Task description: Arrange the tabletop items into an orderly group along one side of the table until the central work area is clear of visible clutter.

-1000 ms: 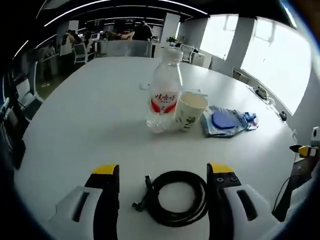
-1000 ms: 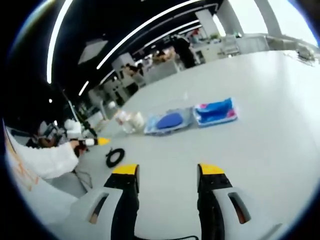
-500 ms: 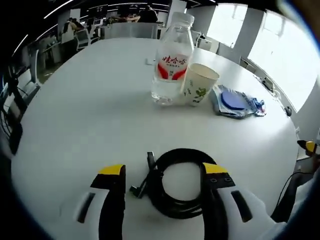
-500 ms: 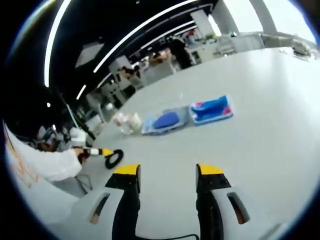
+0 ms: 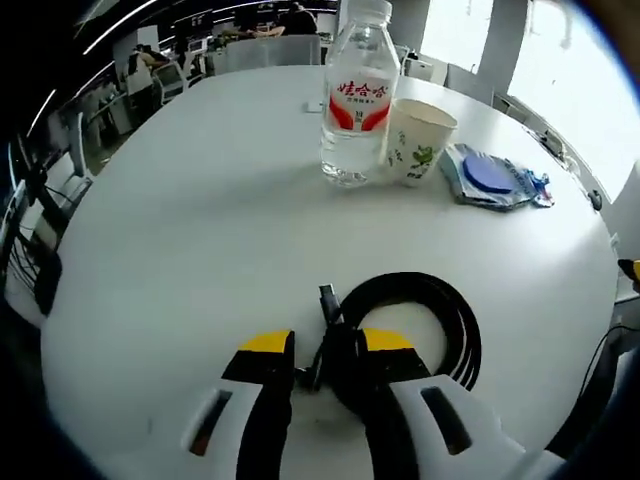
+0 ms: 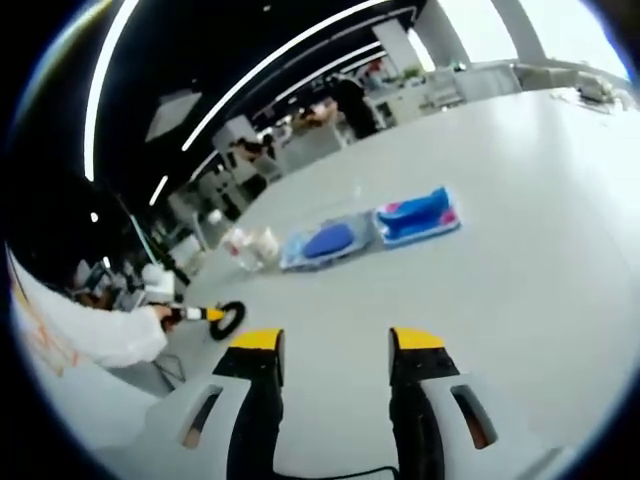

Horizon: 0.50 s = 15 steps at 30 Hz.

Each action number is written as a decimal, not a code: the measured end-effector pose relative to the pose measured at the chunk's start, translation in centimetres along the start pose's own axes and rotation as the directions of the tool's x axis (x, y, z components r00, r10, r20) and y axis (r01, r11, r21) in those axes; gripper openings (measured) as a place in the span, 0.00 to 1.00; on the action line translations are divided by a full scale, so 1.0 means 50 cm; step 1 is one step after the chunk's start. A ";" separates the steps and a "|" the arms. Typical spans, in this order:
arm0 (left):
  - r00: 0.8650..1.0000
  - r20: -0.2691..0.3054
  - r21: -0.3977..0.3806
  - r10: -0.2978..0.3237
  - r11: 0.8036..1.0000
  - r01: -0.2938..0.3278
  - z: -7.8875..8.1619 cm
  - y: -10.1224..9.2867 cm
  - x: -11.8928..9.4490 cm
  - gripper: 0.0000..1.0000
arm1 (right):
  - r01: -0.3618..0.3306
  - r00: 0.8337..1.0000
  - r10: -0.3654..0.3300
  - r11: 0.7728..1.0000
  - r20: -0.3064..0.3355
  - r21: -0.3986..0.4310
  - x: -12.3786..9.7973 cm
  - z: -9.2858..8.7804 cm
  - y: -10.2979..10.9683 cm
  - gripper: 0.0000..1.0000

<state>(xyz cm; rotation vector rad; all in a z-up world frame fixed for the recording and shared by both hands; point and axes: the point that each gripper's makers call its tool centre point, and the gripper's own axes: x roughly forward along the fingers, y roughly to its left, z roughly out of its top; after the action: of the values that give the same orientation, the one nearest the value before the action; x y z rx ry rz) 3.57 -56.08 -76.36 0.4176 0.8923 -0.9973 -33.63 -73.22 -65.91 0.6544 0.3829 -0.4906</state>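
A coiled black cable [image 5: 462,330] lies on the near part of the white round table [image 5: 180,220]. My left gripper [image 5: 327,342] is shut on the coil's left side, beside its plug end. Farther off stand a clear water bottle [image 5: 357,100] with a red label and a paper cup [image 5: 418,140], with a blue packet [image 5: 495,178] to their right. My right gripper [image 6: 337,340] hangs open over the bare table [image 6: 520,200] with nothing between its fingers. In the right gripper view the cable [image 6: 228,318] sits at the left with the left gripper [image 6: 205,314] on it.
Two blue packets [image 6: 325,242] [image 6: 415,215] lie side by side mid-table, the bottle and cup [image 6: 250,243] to their left. A person's white sleeve [image 6: 90,335] reaches in from the left. Office chairs and desks stand beyond the table's far edge.
My left gripper has moved forward over the cable, and its jaws have drawn together on the coil's left side. The right gripper has barely moved.
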 end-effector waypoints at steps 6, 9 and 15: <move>0.997 0.010 -0.007 -0.083 0.997 0.083 0.003 -0.028 -0.009 0.10 | -0.003 1.000 0.003 1.000 -0.003 0.003 0.004 -0.002 0.005 0.39; 0.998 0.029 -0.012 -0.057 0.998 0.057 0.011 -0.016 -0.022 0.10 | -0.002 1.000 0.002 1.000 -0.003 0.004 0.004 -0.003 0.005 0.39; 0.991 0.073 -0.034 -0.116 0.992 0.119 0.015 -0.042 -0.050 0.09 | -0.003 1.000 0.003 1.000 -0.006 0.005 0.005 -0.004 0.006 0.38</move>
<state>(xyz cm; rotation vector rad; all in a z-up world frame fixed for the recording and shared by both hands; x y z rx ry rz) 1.50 -56.29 -73.73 0.2983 0.8784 -1.0952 -33.30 -72.94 -66.02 0.6610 0.3863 -0.4867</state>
